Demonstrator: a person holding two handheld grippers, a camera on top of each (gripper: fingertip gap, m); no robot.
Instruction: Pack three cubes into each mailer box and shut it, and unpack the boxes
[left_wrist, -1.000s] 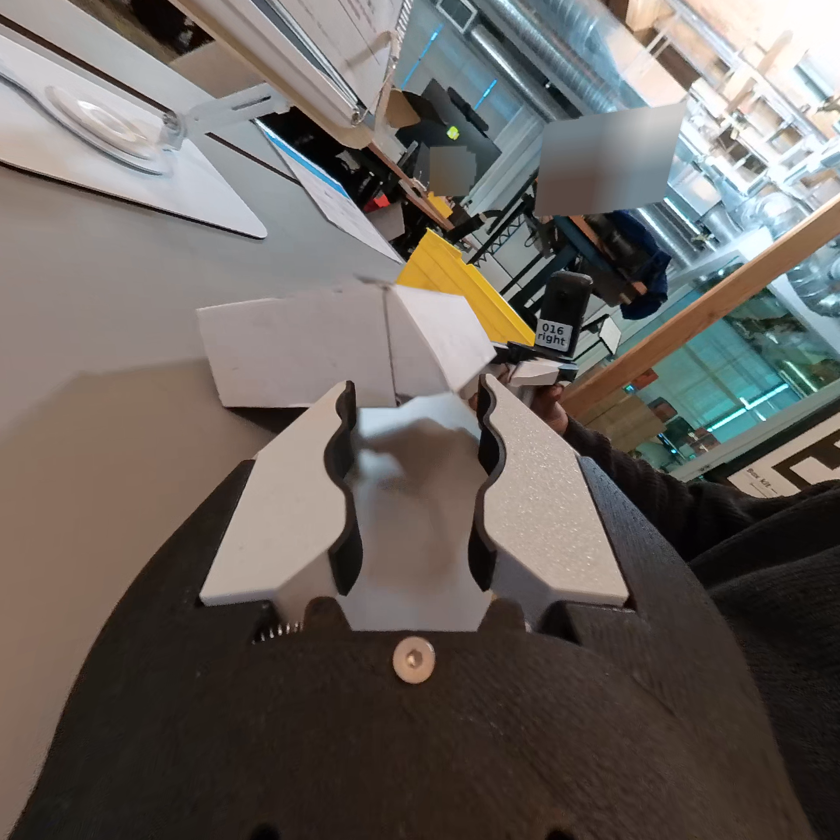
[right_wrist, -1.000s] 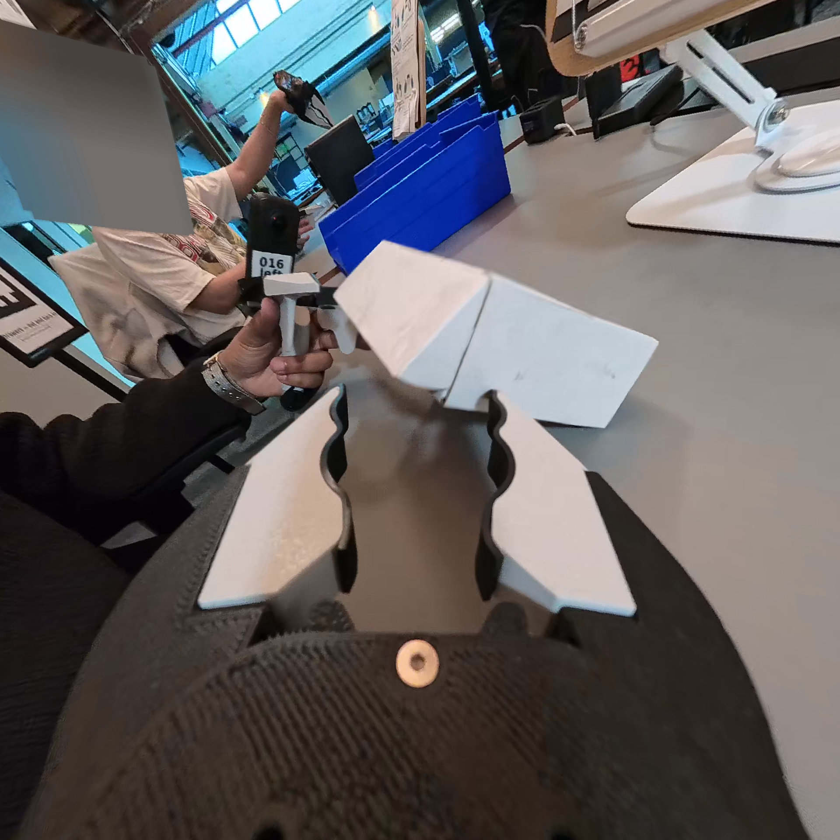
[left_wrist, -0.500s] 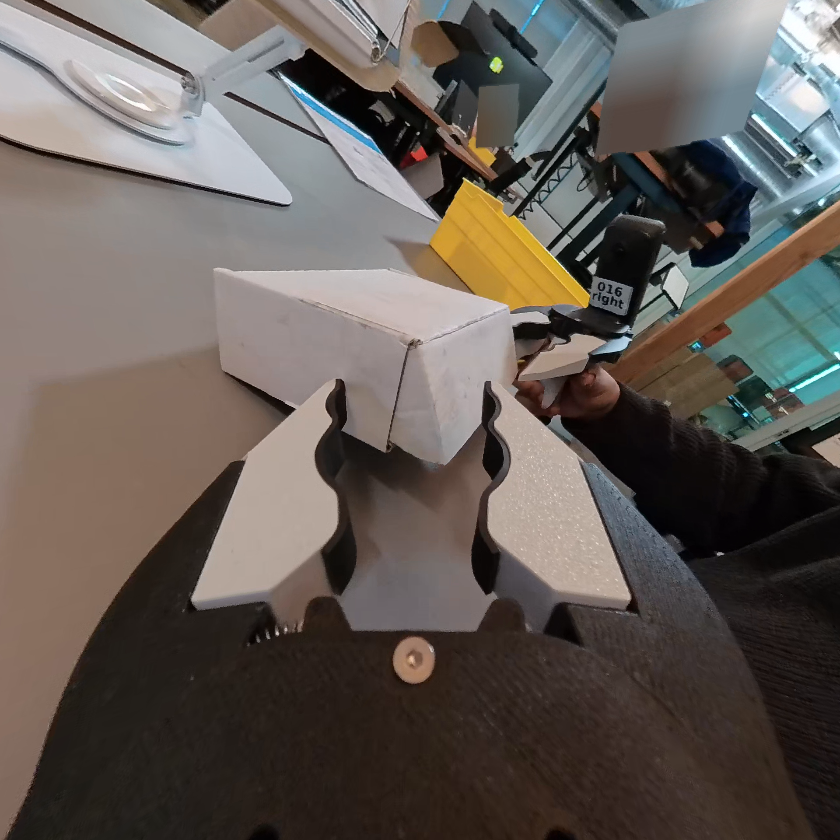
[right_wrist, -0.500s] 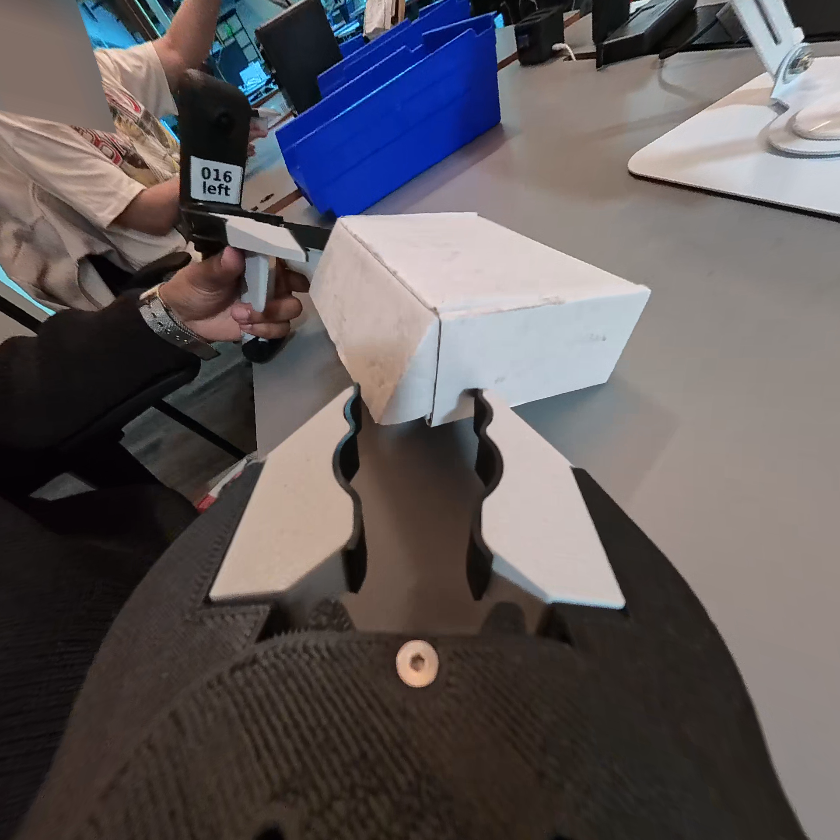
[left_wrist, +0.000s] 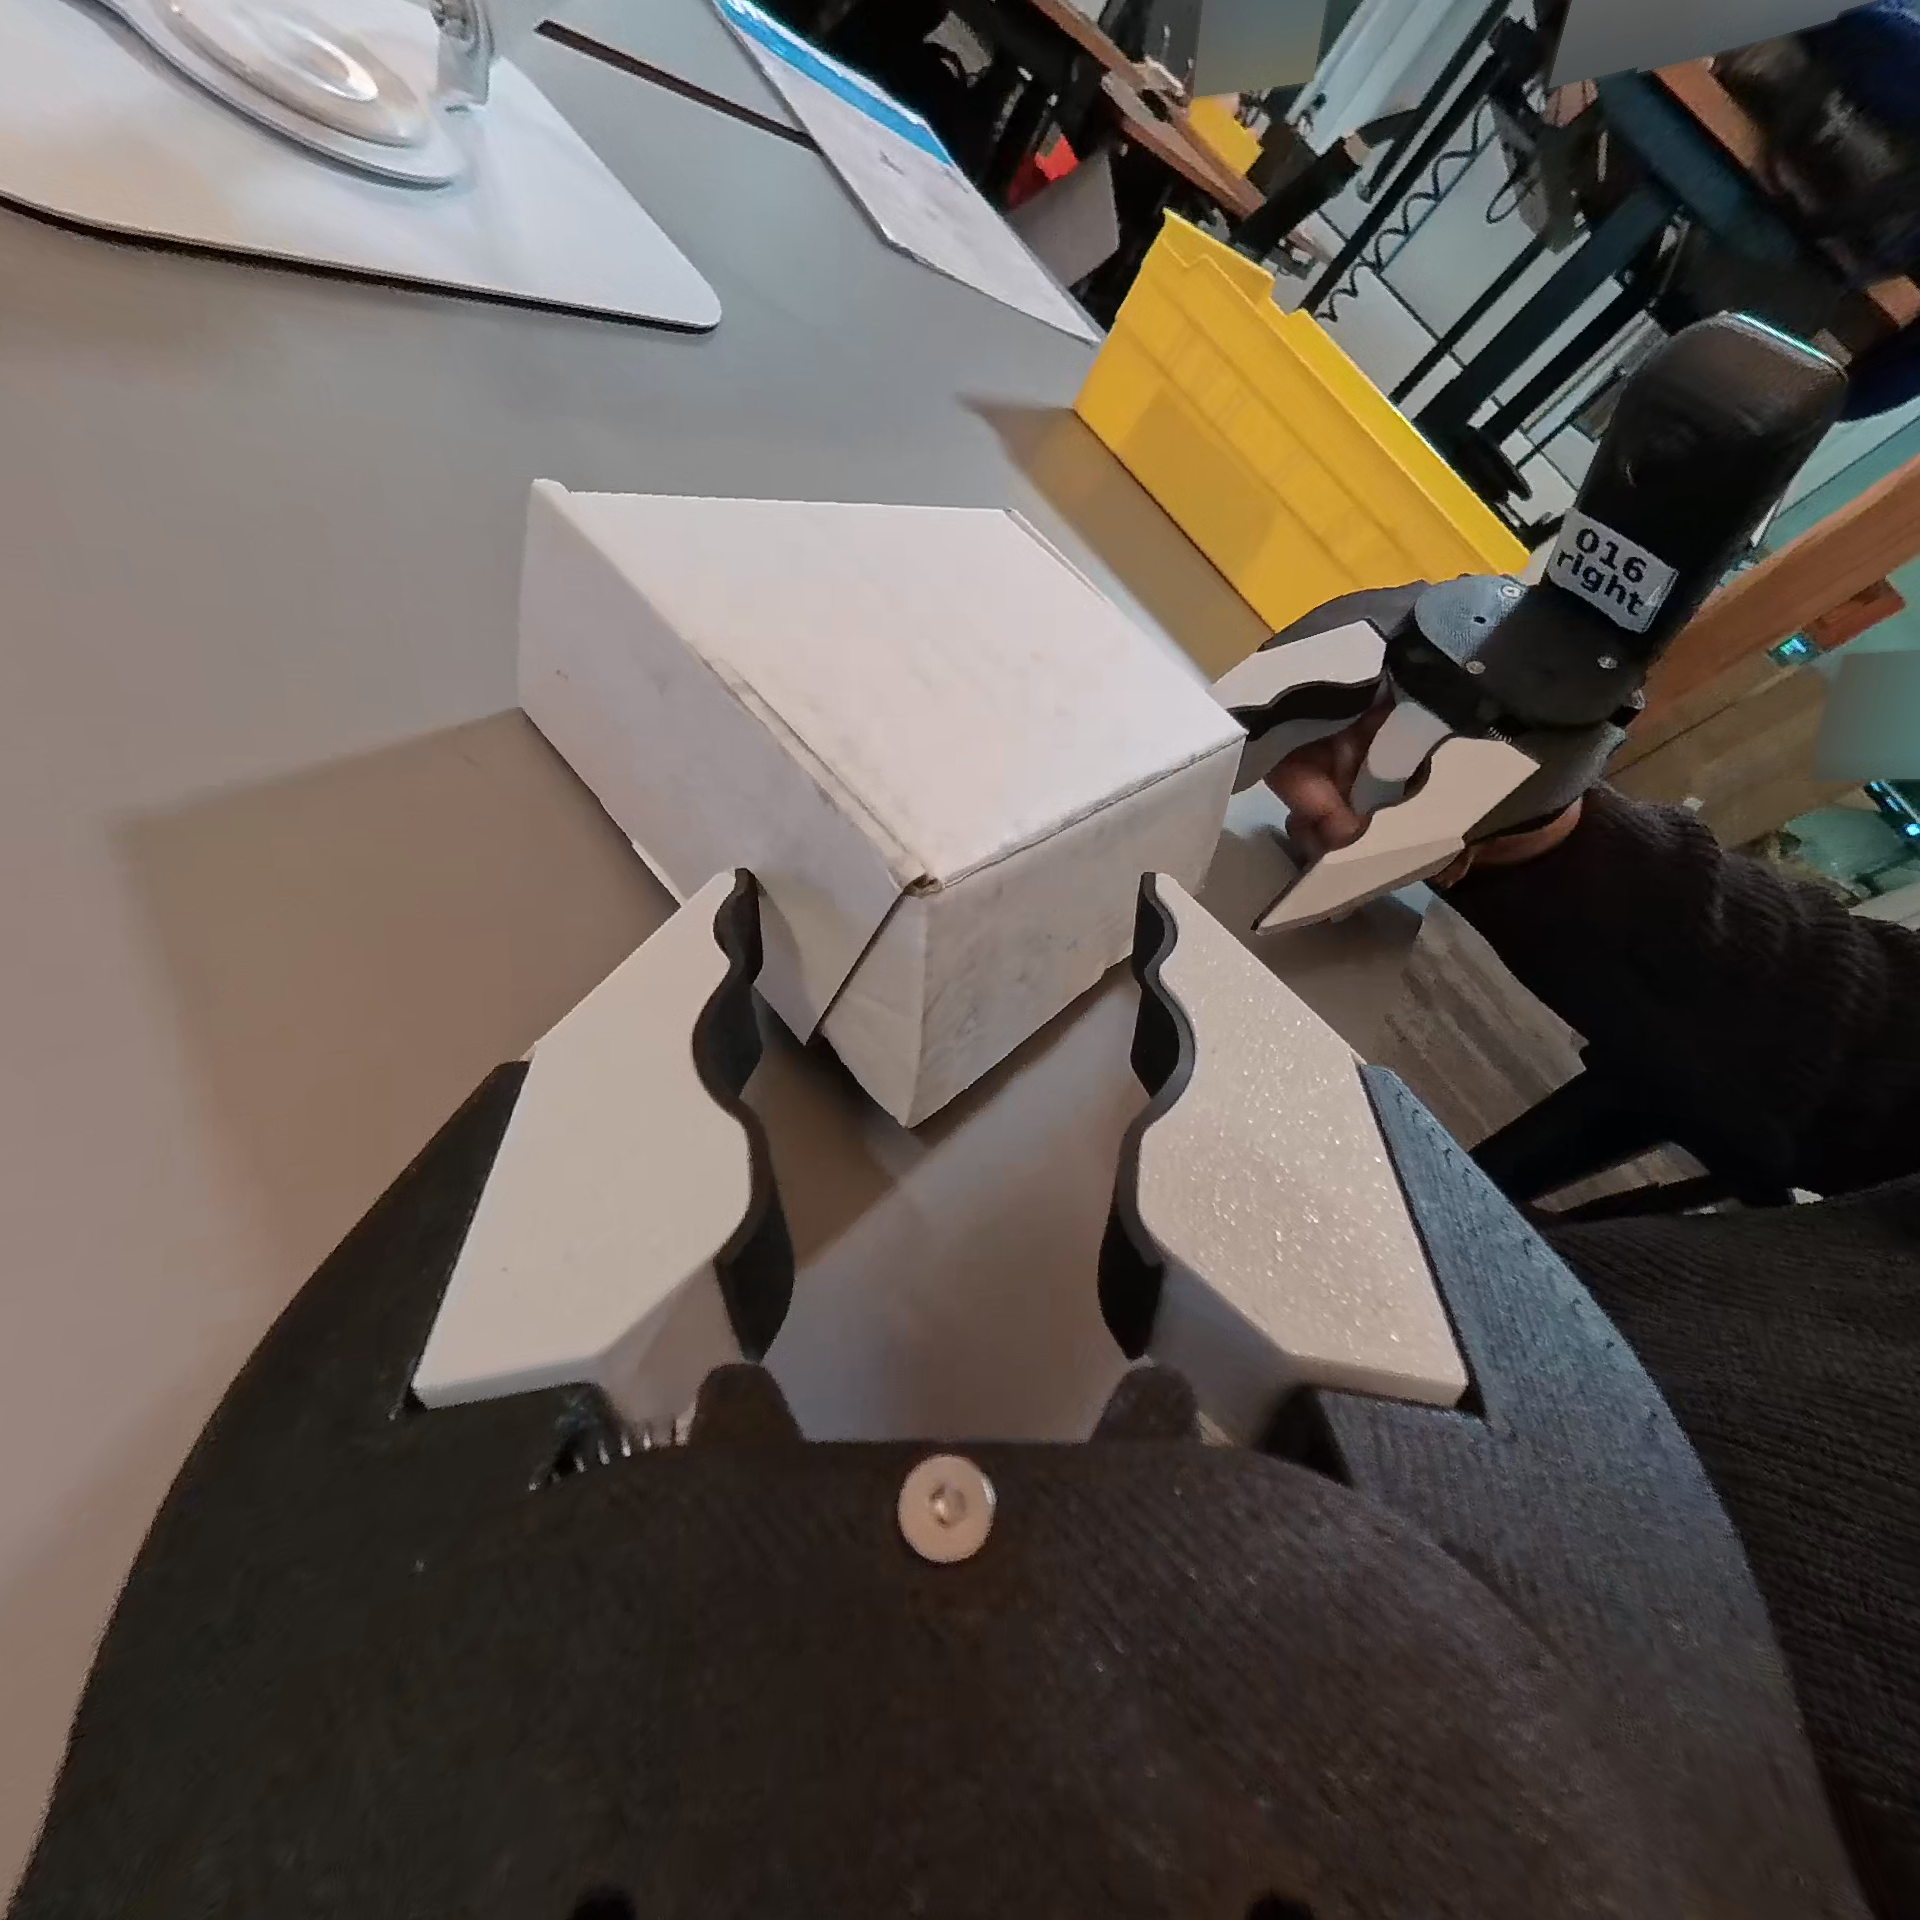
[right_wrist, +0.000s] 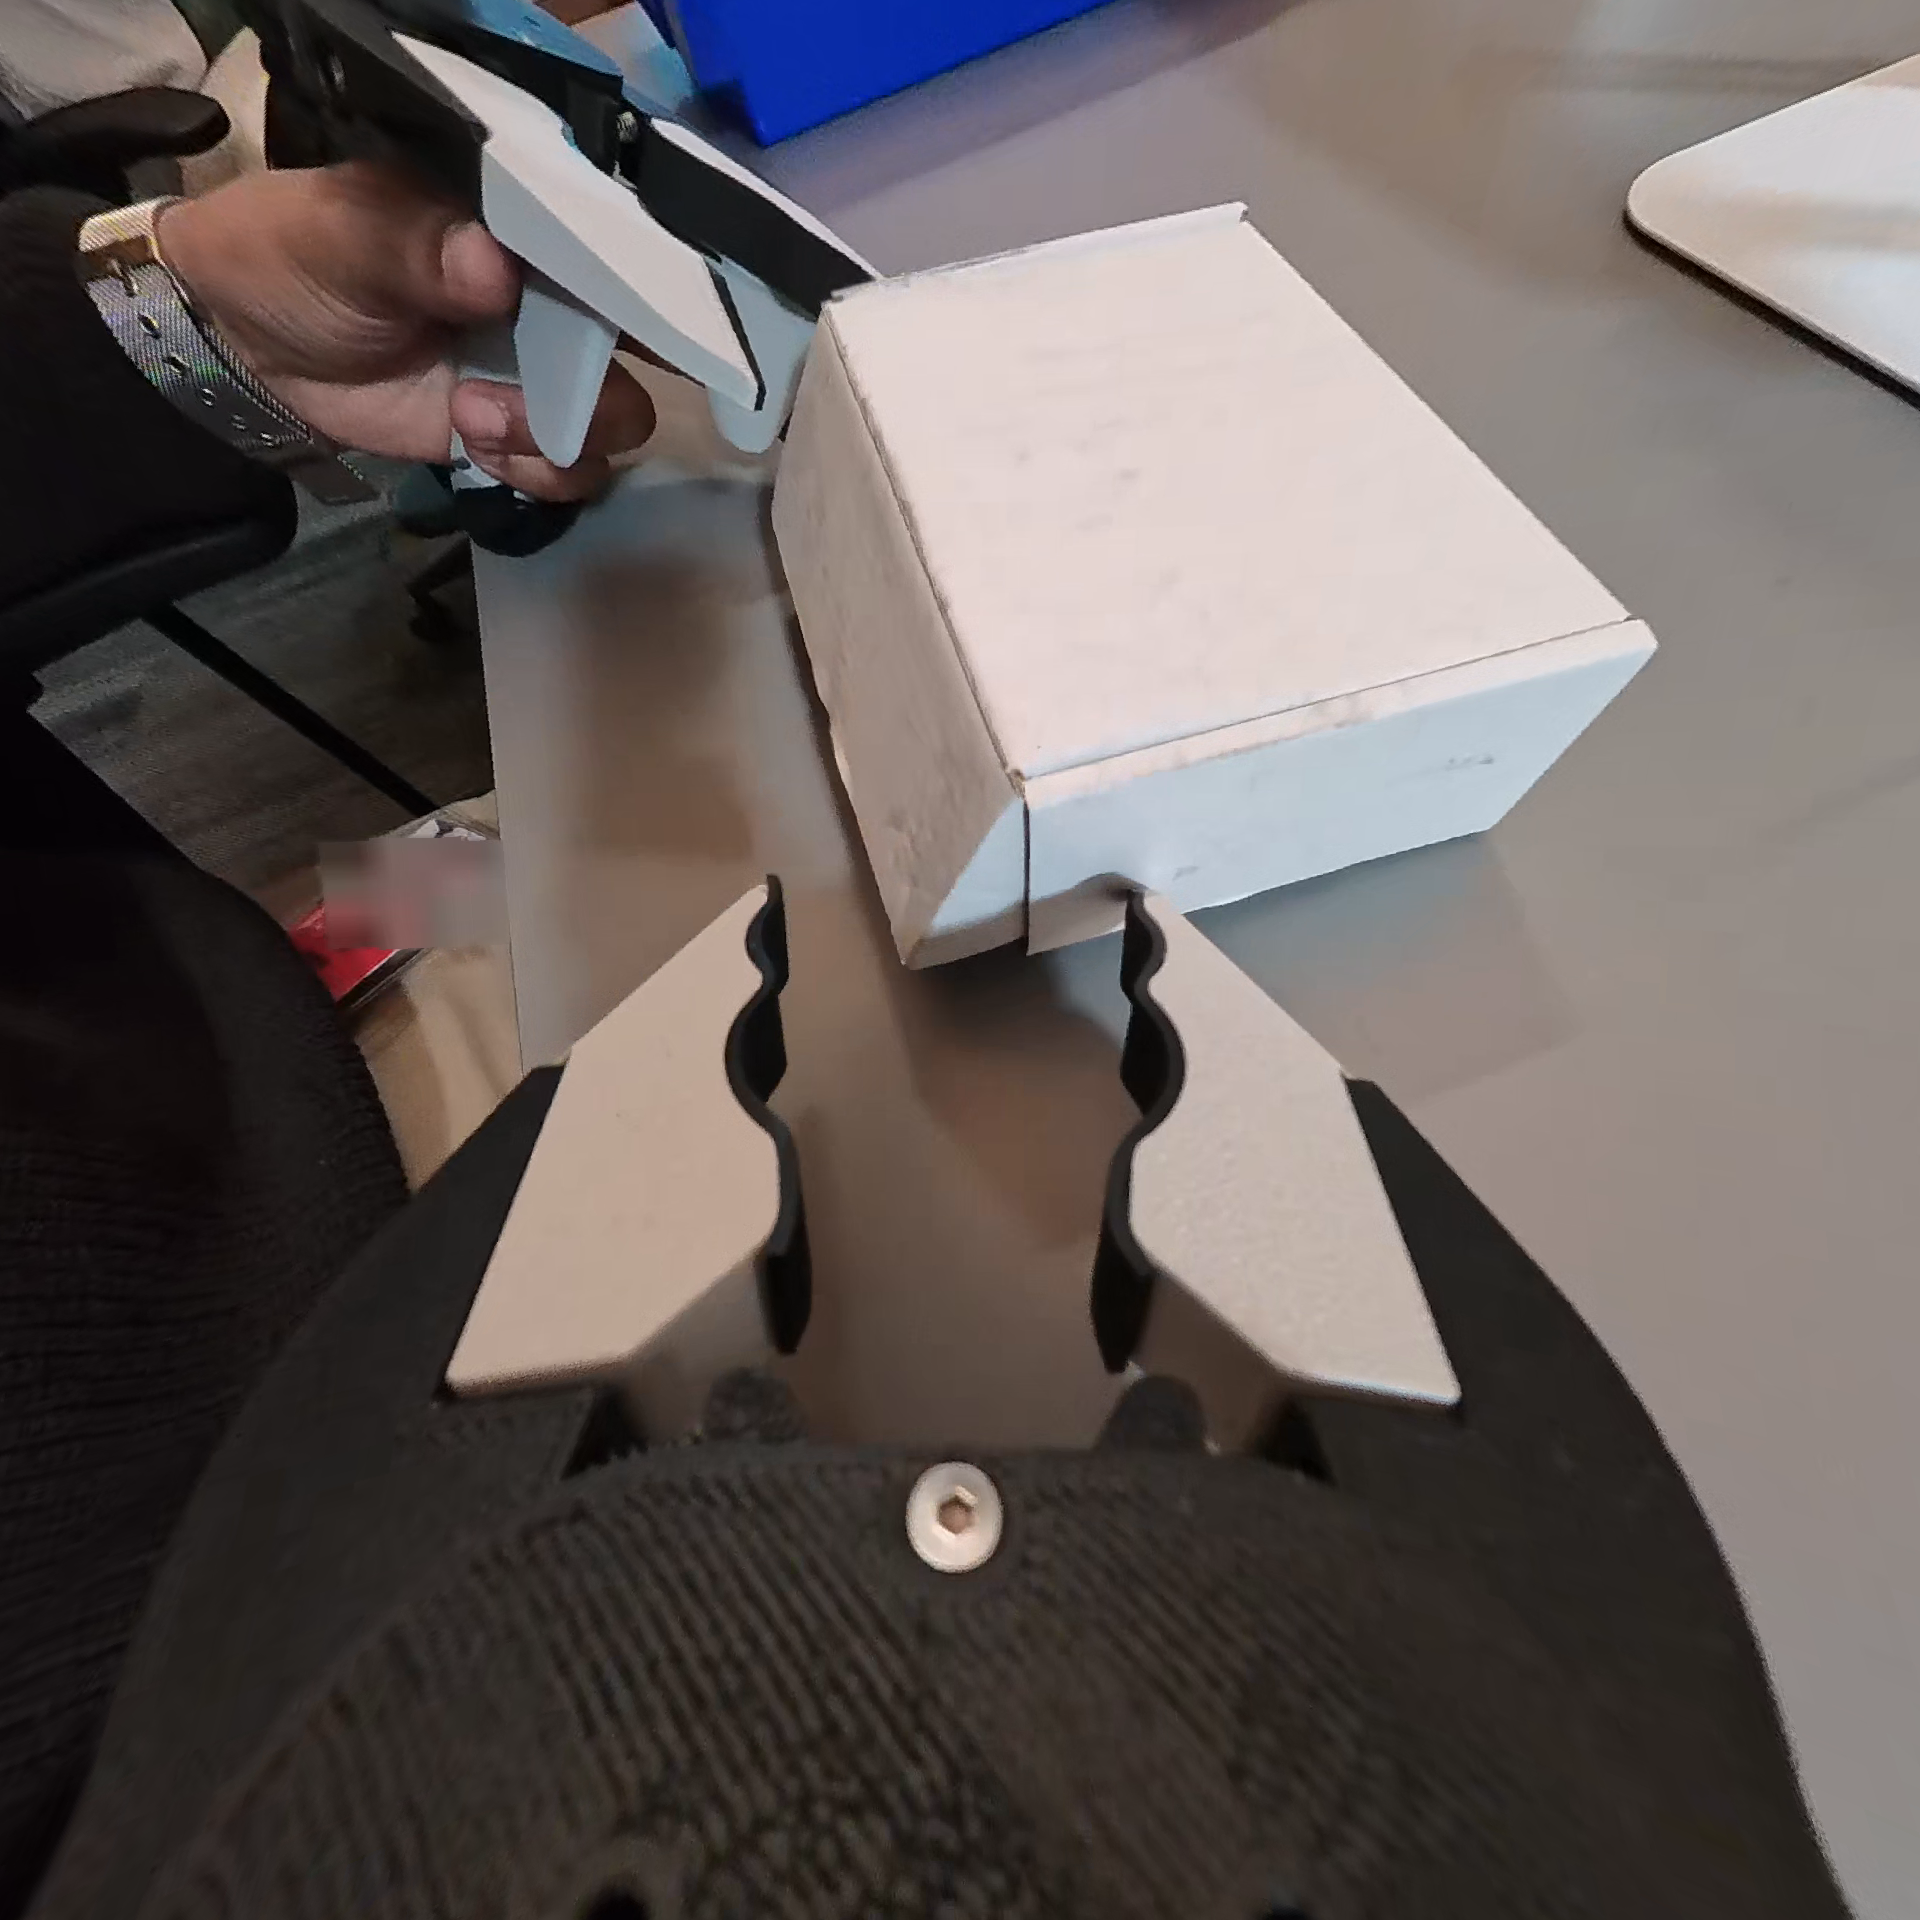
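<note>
Near first, left wrist view: left tool (left_wrist: 940, 914) spread wide, gripping nothing, tips just short of the near corner of the mailer box (left_wrist: 862, 727). Same in the right wrist view: right tool (right_wrist: 951, 914) wide and empty, tips almost at the box's near lower corner, contact too close to call.

Big change from a second ago: then tipped up off the table and swinging between the tools, now down flat on the grey table (left_wrist: 260, 810), lid folded shut, tabs apparently tucked. Box released, both tools backed off. Looks like a finished close, though contents hidden; no cubes visible anywhere.

Edges next: box sitting right by the table's near edge, in the lower centre of the left wrist view, floor showing past it to the right. Not much margin there; a push toward the person could tip it off.

Open room farther out: bare grey table behind and beside the box. Beyond, a white monitor base (left_wrist: 343, 208) in the upper left, a sheet of paper (left_wrist: 914, 197) top centre, yellow bin (left_wrist: 1278, 416) upper right. Blue bin (right_wrist: 831, 52) at the top of the right wrist view.
</note>
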